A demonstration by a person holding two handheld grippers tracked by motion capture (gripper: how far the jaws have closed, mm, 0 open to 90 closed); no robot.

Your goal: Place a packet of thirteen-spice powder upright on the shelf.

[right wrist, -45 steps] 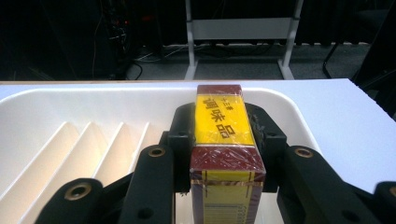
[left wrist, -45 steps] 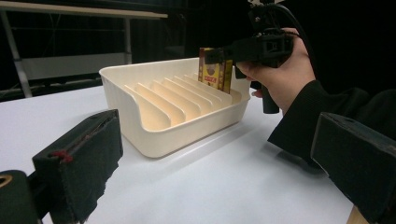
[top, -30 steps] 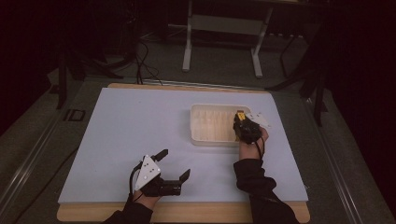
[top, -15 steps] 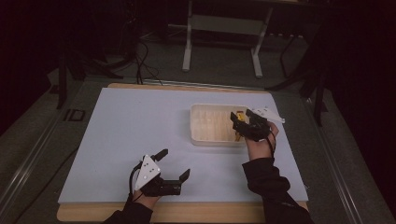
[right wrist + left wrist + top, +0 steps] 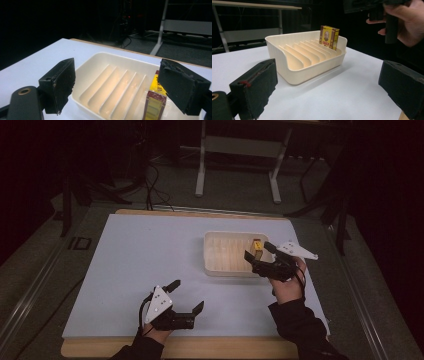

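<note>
From above, a pale tabletop (image 5: 150, 255) lies in a dark room; a cream slotted tray (image 5: 220, 266) sits on its right half, with thin upright dividers running across its floor. A small yellow and red box (image 5: 257, 245) stands upright in the tray's far right corner, in the end slot against the wall; in my left tool's view the same box (image 5: 329, 37) rises above the rim of the tray (image 5: 287, 41), its printed face turned toward me (the print is too small to read). My right tool (image 5: 260, 251) hovers at the tray's right end, just beside the box; its jaws are spread wide and hold nothing. In its own view the right tool (image 5: 117, 85) frames the tray (image 5: 100, 60) between the two black pads, and the box (image 5: 153, 105) stands low at the right, close to the right-hand pad; whether they touch I cannot tell. My left tool (image 5: 186, 296) rests near the tabletop's near edge, well apart from the tray; its jaws are also spread, empty, pointing toward the tray. My right hand (image 5: 409, 22) shows at the upper right of the left tool's view.
</note>
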